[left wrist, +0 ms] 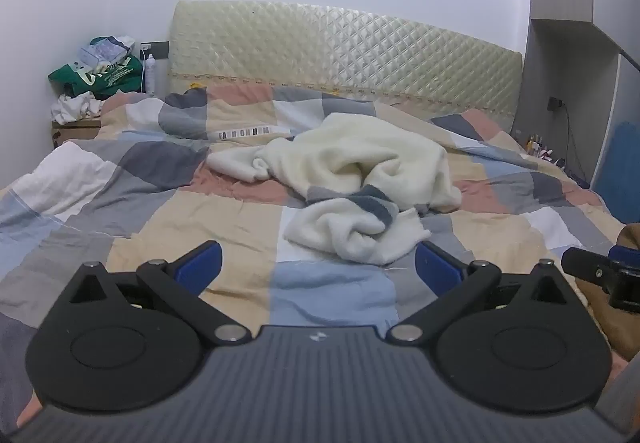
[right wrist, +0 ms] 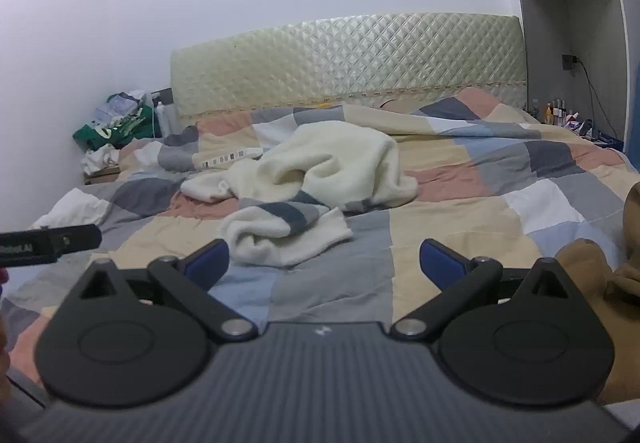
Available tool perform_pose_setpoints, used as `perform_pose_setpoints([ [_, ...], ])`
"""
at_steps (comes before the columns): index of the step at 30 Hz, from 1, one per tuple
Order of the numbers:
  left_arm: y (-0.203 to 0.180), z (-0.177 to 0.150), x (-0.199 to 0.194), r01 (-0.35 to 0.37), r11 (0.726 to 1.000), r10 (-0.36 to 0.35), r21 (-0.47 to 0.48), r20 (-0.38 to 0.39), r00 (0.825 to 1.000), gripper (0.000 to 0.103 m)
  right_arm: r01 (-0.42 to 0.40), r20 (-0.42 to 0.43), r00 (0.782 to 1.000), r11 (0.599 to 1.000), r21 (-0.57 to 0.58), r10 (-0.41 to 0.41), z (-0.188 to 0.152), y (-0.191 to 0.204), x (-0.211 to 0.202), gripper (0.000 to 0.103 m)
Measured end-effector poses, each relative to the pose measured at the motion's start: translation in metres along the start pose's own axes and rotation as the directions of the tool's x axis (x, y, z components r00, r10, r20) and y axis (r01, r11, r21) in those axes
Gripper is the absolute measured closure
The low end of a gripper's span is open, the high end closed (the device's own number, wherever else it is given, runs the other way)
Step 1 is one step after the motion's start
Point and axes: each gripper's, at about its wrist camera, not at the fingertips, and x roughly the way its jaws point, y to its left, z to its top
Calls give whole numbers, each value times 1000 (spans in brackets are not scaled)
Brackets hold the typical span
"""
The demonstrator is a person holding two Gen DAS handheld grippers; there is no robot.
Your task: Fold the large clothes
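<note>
A cream fleece garment (left wrist: pixel 360 179) with grey and dark blue stripes lies crumpled in the middle of the bed, also in the right wrist view (right wrist: pixel 320 175). My left gripper (left wrist: pixel 318 263) is open and empty, held just short of the garment's near edge. My right gripper (right wrist: pixel 324 261) is open and empty, its left finger (right wrist: pixel 208 259) close to the garment's near fold. The right gripper's body shows at the right edge of the left wrist view (left wrist: pixel 600 271); the left gripper's body shows at the left edge of the right wrist view (right wrist: pixel 48 243).
The bed has a checked duvet (left wrist: pixel 140 203) and a quilted cream headboard (left wrist: pixel 344 51). A brown garment (right wrist: pixel 612 271) lies at the near right. A bedside box with a green bag and clutter (left wrist: pixel 100 75) stands far left. Bottles (right wrist: pixel 560 113) and a grey wardrobe (right wrist: pixel 576 43) are at the right.
</note>
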Motion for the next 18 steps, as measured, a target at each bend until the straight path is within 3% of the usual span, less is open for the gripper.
perform_pose_setpoints([
  [18, -5, -8, 12, -9, 999, 10, 38, -29, 1000, 0, 10, -11, 1000, 1000, 2, -10, -1, 0, 4, 0],
])
